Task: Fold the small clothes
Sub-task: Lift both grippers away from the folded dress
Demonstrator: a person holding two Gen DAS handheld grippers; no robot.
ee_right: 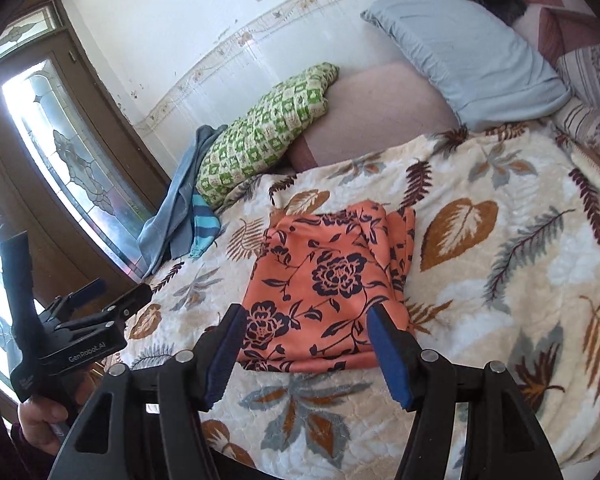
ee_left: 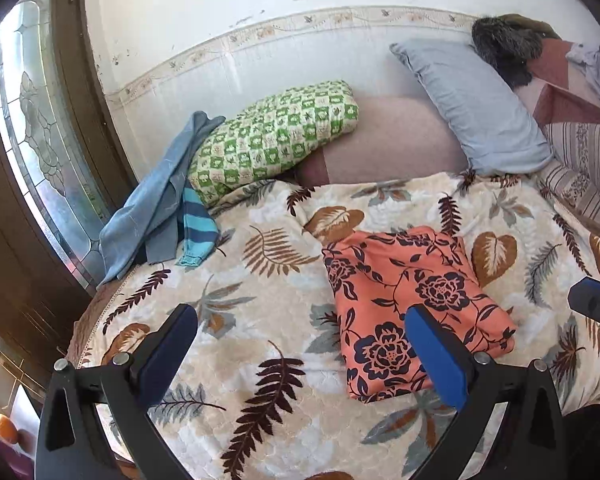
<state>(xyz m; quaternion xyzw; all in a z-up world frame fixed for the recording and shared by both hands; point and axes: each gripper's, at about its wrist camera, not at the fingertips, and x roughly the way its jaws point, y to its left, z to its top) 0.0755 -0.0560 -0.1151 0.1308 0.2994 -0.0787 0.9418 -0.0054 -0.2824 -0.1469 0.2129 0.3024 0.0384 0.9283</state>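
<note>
Hiding garment (ee_left: 412, 304) folds — right gripper (ee_left: 596, 304) cropped.

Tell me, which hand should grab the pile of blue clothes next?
Probably the left. The crumpled blue clothes lie at the bed's left edge by the glass door, on the open left tool's side. The open right tool faces the already folded orange flowered cloth, farther from that pile.

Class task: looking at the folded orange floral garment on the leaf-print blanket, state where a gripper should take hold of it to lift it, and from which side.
Grip the folded orange floral garment at its near folded edge, coming in low from the front: that edge looks thick, straight and unobstructed. The far right side shows loose, bunched layers.
</note>
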